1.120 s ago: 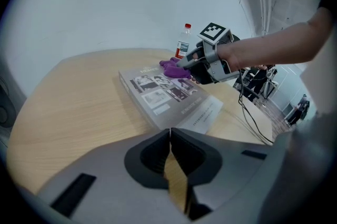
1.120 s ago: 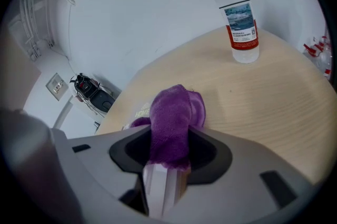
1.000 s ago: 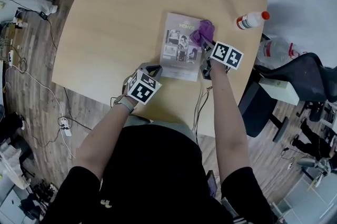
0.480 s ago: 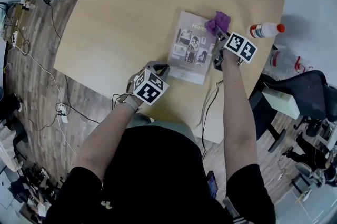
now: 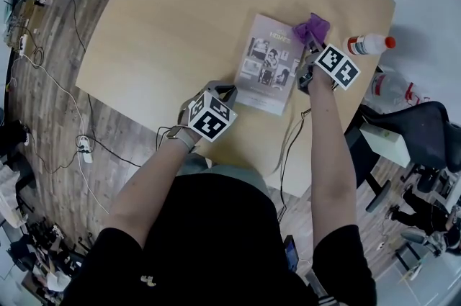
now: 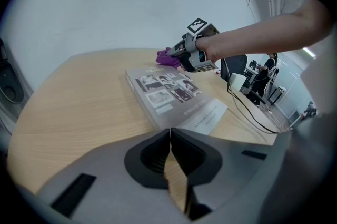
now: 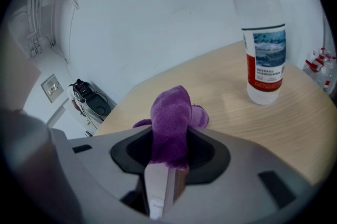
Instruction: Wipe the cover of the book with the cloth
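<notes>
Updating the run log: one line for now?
right claw: shut on cloth, at far corner of book | left claw: shut, empty | bottle: upright

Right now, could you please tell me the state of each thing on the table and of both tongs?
book: closed, lying flat, cover up.
cloth: bunched up, gripped, by the book's far right corner.
bottle: upright, red cap on.
left tongs: shut, empty.
right tongs: shut on the cloth.
</notes>
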Available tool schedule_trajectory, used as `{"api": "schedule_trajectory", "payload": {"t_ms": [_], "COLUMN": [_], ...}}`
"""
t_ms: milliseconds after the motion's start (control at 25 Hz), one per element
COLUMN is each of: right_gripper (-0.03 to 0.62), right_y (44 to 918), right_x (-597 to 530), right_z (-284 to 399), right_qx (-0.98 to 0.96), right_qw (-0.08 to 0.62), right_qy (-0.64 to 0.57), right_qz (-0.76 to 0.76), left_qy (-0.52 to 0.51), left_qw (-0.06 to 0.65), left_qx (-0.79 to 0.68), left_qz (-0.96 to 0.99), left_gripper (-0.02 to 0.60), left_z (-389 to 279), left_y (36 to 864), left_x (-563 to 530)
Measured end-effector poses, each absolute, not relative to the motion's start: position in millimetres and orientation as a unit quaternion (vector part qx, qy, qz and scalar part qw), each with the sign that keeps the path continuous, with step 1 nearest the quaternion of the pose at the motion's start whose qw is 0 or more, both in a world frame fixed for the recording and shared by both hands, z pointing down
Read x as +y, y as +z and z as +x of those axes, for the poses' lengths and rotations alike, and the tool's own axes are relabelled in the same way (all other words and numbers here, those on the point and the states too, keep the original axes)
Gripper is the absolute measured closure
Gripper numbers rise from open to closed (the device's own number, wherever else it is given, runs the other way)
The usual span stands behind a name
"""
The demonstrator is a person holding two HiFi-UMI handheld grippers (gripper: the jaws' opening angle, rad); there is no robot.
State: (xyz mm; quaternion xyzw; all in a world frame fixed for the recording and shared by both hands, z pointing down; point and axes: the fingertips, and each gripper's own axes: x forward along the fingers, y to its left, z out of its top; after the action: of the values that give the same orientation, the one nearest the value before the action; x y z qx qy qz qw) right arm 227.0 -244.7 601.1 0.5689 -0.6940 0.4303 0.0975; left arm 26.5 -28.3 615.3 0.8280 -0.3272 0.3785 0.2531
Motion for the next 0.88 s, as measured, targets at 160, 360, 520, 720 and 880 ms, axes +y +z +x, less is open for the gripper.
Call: {"api": "schedule_trajectory", "payload": {"t_ms": [160, 360, 520, 720, 880], "right_gripper": [0.427, 0.427, 0.427, 0.427, 0.427], "right_y": [575, 550, 536, 519, 499], "right_x": [-243, -215, -181, -135, -102], "right_z": [230, 223, 216, 214, 201], "right_qx": [-0.709, -0.721, -0.722, -0.716, -0.728], "right_qw": [0.091, 0.08, 0.074, 0.069, 0.058], "right_qy": [0.403, 0.394, 0.392, 0.387, 0.377], "right_qz": [0.572, 0.565, 0.565, 0.576, 0.57], "left_qy": [0.381, 0.351, 0.33, 0.29, 0.263], "left_qw": [0.252, 0.31, 0.365, 0.371, 0.333], "left_qx": [-0.323, -0.333, -0.319, -0.302, -0.288], "left_qz": [0.829, 0.819, 0.81, 0.829, 0.858], "left_gripper": [0.555, 0.555, 0.557, 0.56, 0.56], "left_z": [26, 23, 20, 29, 37], "left_y": [615, 618, 620, 592, 551], "left_x": [-30, -28, -31, -46, -51]}}
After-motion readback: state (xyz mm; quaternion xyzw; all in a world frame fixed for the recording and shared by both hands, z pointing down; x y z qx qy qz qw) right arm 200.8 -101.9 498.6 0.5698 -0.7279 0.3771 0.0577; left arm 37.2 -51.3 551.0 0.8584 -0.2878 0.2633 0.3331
